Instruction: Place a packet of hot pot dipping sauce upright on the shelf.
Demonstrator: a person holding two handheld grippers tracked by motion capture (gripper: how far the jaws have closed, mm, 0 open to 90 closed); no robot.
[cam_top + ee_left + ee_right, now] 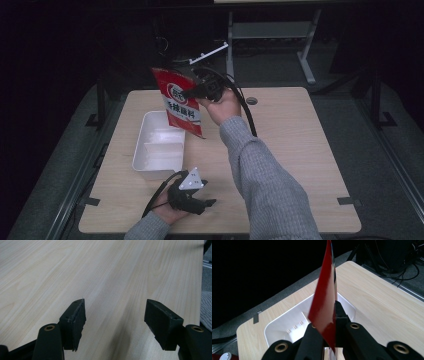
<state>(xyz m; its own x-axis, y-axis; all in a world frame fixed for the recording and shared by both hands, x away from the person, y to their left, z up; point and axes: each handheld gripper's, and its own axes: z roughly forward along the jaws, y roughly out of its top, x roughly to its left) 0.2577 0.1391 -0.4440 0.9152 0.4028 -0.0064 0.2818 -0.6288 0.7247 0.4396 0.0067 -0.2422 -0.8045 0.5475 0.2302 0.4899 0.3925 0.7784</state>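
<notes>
A red pouch (178, 101) with white print hangs in the air above the right side of a white divided bin (157, 145). My right gripper (192, 92) is shut on its upper right edge, raised well above the table. In the right gripper view the red pouch (325, 297) stands edge-on between the closed jaws, with the white bin (287, 327) below it. My left gripper (207, 202) rests low at the table's front edge, pointing right, open. Its two pads (75, 322) stand wide apart over bare wood, holding nothing.
The light wooden table (290, 145) has a small round hole (251, 100) near its far edge. A cable runs from the right gripper down along the grey sleeve (265, 180). Behind the table stand a metal frame and dark floor.
</notes>
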